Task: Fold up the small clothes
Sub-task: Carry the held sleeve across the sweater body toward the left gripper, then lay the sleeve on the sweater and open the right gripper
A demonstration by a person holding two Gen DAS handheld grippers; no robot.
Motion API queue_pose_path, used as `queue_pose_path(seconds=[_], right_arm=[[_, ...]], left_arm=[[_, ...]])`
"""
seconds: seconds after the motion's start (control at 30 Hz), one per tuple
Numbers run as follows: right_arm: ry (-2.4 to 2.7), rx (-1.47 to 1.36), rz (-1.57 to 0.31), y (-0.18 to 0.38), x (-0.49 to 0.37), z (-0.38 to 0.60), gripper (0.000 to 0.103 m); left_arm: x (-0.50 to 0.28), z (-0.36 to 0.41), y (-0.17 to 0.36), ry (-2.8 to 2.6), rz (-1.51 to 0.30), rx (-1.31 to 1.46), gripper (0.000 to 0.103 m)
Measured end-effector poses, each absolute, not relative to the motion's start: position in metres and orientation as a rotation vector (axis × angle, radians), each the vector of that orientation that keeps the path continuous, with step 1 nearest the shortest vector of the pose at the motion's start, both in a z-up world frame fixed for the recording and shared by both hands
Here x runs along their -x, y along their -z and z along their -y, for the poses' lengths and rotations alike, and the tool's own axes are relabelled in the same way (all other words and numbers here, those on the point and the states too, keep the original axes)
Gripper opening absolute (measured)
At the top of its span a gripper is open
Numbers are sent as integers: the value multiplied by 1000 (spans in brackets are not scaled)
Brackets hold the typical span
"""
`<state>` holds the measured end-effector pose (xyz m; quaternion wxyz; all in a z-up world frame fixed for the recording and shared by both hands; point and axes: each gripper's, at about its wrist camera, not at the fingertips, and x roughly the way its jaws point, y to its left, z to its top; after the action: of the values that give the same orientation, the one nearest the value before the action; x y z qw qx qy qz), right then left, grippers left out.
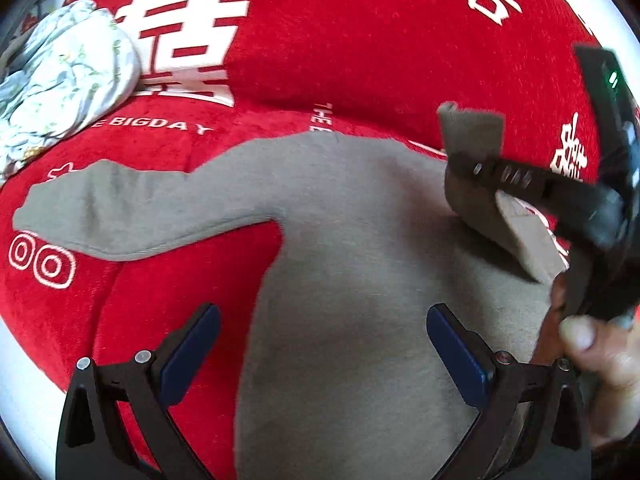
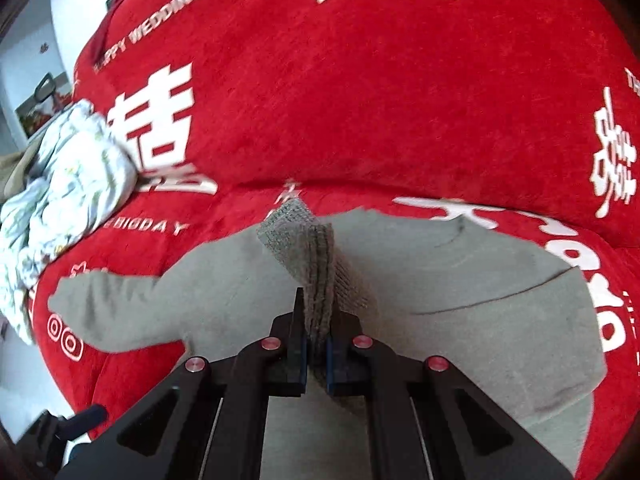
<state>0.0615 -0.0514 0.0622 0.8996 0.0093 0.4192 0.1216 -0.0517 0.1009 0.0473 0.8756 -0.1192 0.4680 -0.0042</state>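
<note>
A grey sweater (image 1: 360,280) lies spread on a red cover, one sleeve (image 1: 100,212) stretched out to the left. My left gripper (image 1: 324,344) hangs open above the sweater's body, nothing between its blue pads (image 1: 192,352). At the right of the left wrist view my right gripper (image 1: 464,168) is shut on the other sleeve's cuff (image 1: 472,128), lifted off the body. In the right wrist view the ribbed cuff (image 2: 316,280) stands pinched between the shut fingers of the right gripper (image 2: 316,344), over the sweater (image 2: 460,300). A hand (image 1: 588,340) holds that gripper.
The red cover (image 1: 360,60) with white characters runs over seat and backrest (image 2: 360,100). A crumpled floral cloth (image 1: 60,80) lies at the left end of the seat, also in the right wrist view as the floral cloth (image 2: 68,184). Pale floor (image 2: 24,400) shows beyond the seat's left edge.
</note>
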Motion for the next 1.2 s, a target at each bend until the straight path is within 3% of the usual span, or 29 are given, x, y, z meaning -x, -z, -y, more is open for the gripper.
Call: queue_pose_path(seconds=[0.63, 0.73, 0.8, 0.87, 1.2], right_arm=[[-282, 36, -987, -4, -67, 9, 7], [-316, 10, -1009, 1, -69, 8, 17], [-367, -14, -1021, 1, -69, 6, 38], [-407, -28, -1010, -3, -67, 3, 66], [-226, -87, -922, -37, -74, 93, 69]], left_arm=[[57, -118, -46, -40, -977, 274, 103], [58, -120, -46, -46, -980, 284, 103], [58, -119, -46, -51, -980, 286, 103], [58, -119, -47, -54, -978, 285, 103], [39, -95, -48, -16, -998, 258, 103]])
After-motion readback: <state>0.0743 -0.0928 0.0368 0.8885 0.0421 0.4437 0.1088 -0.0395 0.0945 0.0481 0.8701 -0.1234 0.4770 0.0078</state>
